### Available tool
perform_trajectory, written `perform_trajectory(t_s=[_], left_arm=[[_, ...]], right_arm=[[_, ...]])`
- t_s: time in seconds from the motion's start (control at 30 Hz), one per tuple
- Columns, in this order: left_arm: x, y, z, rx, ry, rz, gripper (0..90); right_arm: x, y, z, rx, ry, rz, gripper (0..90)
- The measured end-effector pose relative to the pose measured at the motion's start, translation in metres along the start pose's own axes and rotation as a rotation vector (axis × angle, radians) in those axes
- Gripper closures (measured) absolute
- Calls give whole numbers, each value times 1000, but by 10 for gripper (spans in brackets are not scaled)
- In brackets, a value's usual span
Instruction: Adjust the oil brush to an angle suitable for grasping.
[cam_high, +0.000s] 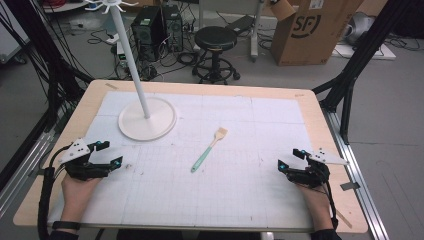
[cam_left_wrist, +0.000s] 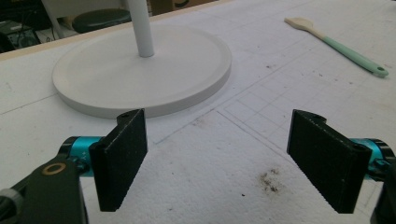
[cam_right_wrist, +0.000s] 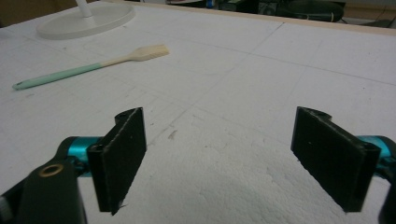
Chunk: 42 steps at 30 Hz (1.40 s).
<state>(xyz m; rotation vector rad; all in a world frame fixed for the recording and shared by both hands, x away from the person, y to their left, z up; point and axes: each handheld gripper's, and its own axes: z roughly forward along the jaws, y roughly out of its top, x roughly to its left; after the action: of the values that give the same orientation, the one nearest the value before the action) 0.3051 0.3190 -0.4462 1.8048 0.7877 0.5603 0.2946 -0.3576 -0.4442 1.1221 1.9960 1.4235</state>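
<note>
Grippers rest near the worktop's front corners, left gripper (cam_high: 111, 154) and right gripper (cam_high: 289, 158) both spread wide, holding nothing. Mid-worktop lies the spatula (cam_high: 208, 149); a grasp would best close squarely across its handle. Farther, toward the back-left corner, stands the rack (cam_high: 147, 118).

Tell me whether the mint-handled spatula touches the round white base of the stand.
Apart. In the high view, bare white mat lies between the mint-handled spatula and the round white base; the left gripper view shows the same gap.
</note>
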Motion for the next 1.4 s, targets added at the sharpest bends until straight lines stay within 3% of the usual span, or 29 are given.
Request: perform_trajectory(t_s=[0.2, 0.5, 0.7, 0.97, 1.07, 1.17, 1.3, 1.4], left_arm=[[0, 0, 0, -1, -6, -2, 208], [1, 1, -1, 12, 10, -22, 189], [-1, 9, -10, -31, 35, -41, 189], [-25, 34, -7, -42, 23, -12, 224], [-38, 42, 1, -61, 10, -8, 221], [-49, 50, 13, -49, 2, 7, 221], [-59, 58, 30, -62, -26, -26, 221], [-66, 65, 43, -43, -33, -18, 221]], right_arm=[[0, 0, 0, 1, 0, -11, 162], [-2, 0, 1, 1, 0, 11, 167], [-3, 0, 1, 0, 3, 26, 171], [-3, -1, 2, 2, 1, 22, 171], [-3, -1, 2, 1, 1, 25, 171], [-3, -1, 2, 2, 0, 26, 171], [-3, -1, 2, 3, 0, 26, 172], [-3, -1, 2, 5, -3, 30, 173]])
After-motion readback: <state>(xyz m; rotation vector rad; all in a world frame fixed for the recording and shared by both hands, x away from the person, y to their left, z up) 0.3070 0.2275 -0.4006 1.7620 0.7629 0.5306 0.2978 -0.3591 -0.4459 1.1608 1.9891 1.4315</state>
